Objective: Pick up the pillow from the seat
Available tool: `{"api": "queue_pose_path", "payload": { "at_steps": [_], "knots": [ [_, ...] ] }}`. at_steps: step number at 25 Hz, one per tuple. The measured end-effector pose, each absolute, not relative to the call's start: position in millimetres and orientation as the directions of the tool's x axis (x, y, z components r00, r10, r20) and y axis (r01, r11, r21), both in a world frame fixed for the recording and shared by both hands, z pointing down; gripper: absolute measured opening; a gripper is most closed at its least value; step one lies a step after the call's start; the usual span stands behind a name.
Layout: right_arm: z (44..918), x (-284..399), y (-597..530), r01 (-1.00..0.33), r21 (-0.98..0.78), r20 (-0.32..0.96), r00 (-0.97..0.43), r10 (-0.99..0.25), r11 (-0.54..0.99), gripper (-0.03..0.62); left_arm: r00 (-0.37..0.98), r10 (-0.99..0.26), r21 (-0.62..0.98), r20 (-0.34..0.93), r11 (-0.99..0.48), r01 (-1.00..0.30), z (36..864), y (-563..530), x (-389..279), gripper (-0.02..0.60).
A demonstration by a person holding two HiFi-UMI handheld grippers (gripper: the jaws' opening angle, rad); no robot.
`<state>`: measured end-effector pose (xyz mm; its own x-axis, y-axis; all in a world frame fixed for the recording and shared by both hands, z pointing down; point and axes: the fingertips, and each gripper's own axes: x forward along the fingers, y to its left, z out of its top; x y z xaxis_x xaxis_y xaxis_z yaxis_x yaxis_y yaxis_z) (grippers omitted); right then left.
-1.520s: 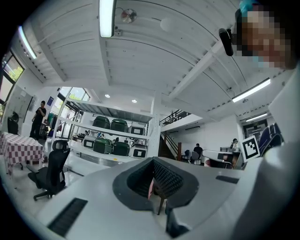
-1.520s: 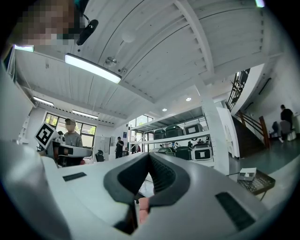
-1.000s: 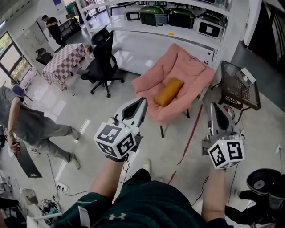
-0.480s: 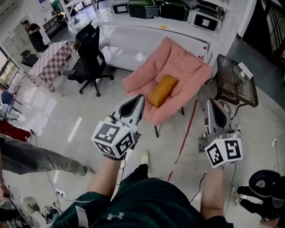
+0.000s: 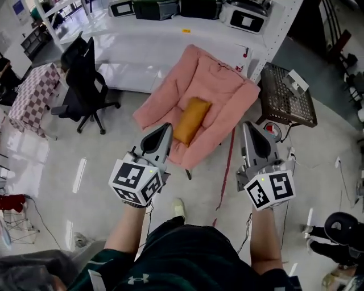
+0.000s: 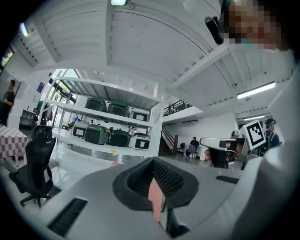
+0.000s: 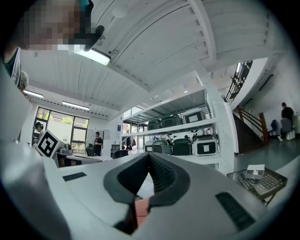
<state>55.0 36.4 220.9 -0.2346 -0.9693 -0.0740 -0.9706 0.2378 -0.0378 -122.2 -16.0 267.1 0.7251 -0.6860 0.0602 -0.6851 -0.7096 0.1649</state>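
An orange pillow (image 5: pixel 190 119) lies lengthwise on the seat of a pink cushioned chair (image 5: pixel 219 79) in the head view. My left gripper (image 5: pixel 165 126) is held in the air short of the chair's front edge, its tip overlapping the seat just left of the pillow. Its jaws are shut with nothing in them. My right gripper (image 5: pixel 248 125) hangs to the right of the chair, also shut and holding nothing. In the left gripper view the left gripper (image 6: pixel 153 161) shows closed jaws, with a sliver of pink chair (image 6: pixel 154 201) below them. The right gripper (image 7: pixel 149 157) looks the same in its own view.
A black office chair (image 5: pixel 85 79) stands left of the pink chair. A black wire-mesh side table (image 5: pixel 287 96) stands to its right. White shelving with green cases (image 5: pixel 187 8) runs behind. A red line (image 5: pixel 224 170) crosses the floor. A checkered table (image 5: pixel 28 96) sits far left.
The view has closed in on the pink chair, so chair and pillow sit nearer both grippers. The person walking at the left has left the view. Both grippers stay shut.
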Motion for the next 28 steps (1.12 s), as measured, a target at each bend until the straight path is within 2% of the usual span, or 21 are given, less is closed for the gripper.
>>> {"api": "queue_pose_path", "payload": {
  "at_steps": [14, 28],
  "knots": [
    [248, 69, -61, -0.979, -0.056, -0.014, -0.195, -0.981, 0.195, 0.003, 0.763, -0.624, 0.185, 0.166, -0.74, -0.646, 323, -117, -83, 0.005],
    [339, 127, -219, -0.951, -0.086, 0.063, -0.303, -0.951, 0.297, 0.003, 0.67, -0.636, 0.146, 0.383, -0.675, -0.724, 454, -248, 0, 0.005]
  ]
}}
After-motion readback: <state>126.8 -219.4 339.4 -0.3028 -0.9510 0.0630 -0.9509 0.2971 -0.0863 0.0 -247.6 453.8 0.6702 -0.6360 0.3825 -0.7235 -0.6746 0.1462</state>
